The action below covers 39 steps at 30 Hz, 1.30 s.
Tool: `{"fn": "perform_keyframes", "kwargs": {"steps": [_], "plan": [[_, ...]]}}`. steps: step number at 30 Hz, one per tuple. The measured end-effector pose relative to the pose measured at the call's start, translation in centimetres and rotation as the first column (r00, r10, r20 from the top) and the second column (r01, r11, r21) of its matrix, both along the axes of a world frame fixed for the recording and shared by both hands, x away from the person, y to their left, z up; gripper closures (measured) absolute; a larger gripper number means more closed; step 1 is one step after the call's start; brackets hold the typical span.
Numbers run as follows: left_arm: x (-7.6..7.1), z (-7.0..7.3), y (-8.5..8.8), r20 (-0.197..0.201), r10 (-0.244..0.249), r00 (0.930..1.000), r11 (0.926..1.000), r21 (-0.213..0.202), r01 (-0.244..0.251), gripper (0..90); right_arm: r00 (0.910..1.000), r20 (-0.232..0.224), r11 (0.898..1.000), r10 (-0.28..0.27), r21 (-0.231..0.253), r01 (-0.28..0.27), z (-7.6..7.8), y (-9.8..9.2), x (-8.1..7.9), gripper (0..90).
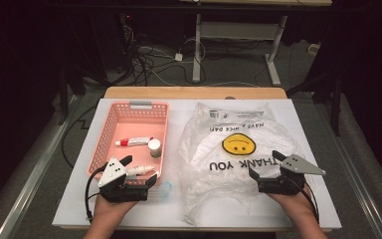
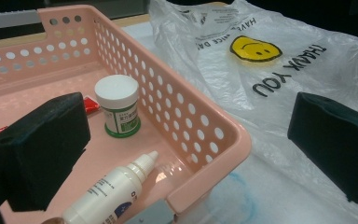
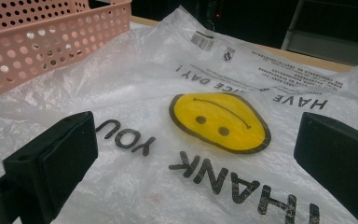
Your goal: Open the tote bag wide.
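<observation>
Overhead and gripper views of a packing set-up on a white table (image 1: 79, 199). The left gripper (image 1: 138, 173) hovers over the near end of a pink perforated basket (image 1: 110, 130), jaws spread wide with nothing between them; the right gripper (image 1: 263, 164) hovers over the near right part of a plastic bag (image 1: 214, 144), jaws likewise wide and empty. The basket holds three things: a white dropper bottle (image 2: 112, 193) lying on its side nearest the left gripper; a small white-capped jar (image 2: 118, 106) standing upright beyond it; a red-and-white tube (image 1: 133, 141) lying flat behind the jar. The bag lies flat and crumpled just right of the basket, thin translucent film printed with a yellow smiley face (image 3: 219, 122) and black lettering.

Handling, as judged: the bottle is light, rigid and smooth, round-bodied, so it may roll or slip; best taken across the middle of its body rather than at the tapered nozzle. The jar is stiff and squat, easiest gripped across its sides. The bag is soft, slippery and nearly weightless; a pinch at a raised crease or an edge should lift a layer, while a flat press would only slide.
</observation>
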<state>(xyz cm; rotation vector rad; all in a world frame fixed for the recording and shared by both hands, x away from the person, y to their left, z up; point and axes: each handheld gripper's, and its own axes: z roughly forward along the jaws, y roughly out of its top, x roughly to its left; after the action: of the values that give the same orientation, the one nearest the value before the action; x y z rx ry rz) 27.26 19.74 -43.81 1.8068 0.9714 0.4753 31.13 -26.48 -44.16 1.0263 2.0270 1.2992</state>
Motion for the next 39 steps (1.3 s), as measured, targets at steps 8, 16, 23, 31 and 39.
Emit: {"fn": "perform_keyframes", "kwargs": {"steps": [8, 16, 23, 31, 39], "plan": [[-0.2, 0.1, 0.2, 0.004, 0.000, 1.0000, 1.0000, -0.005, 0.000, 0.0, 1.0000, 0.003, 1.000, 0.002, -0.001, -0.002, 0.2, 0.0, -0.2, 0.0], [0.0, 0.1, 0.2, -0.001, 0.001, 1.0000, 1.0000, -0.004, -0.001, 0.0, 1.0000, 0.003, 1.000, -0.006, 0.003, 0.006, 0.5, -0.2, -0.3, 0.2], [0.0, 0.1, 0.2, -0.008, 0.004, 1.0000, 1.0000, -0.004, -0.004, 0.0, 0.9995, -0.008, 0.999, -0.031, -0.014, 0.031, 1.1, -1.2, -0.8, 2.3], [0.1, 0.1, 0.3, -0.012, -0.004, 0.9999, 1.0000, -0.008, 0.004, 0.0, 0.9943, -0.044, 0.995, -0.097, -0.023, 0.097, 1.2, -4.0, -1.5, 10.0], [0.1, 0.1, 0.1, -0.009, -0.011, 0.9999, 0.9999, -0.004, 0.011, 0.0, 0.9853, -0.068, 0.987, -0.157, -0.030, 0.155, 0.9, -7.2, -2.3, 17.3]]}}
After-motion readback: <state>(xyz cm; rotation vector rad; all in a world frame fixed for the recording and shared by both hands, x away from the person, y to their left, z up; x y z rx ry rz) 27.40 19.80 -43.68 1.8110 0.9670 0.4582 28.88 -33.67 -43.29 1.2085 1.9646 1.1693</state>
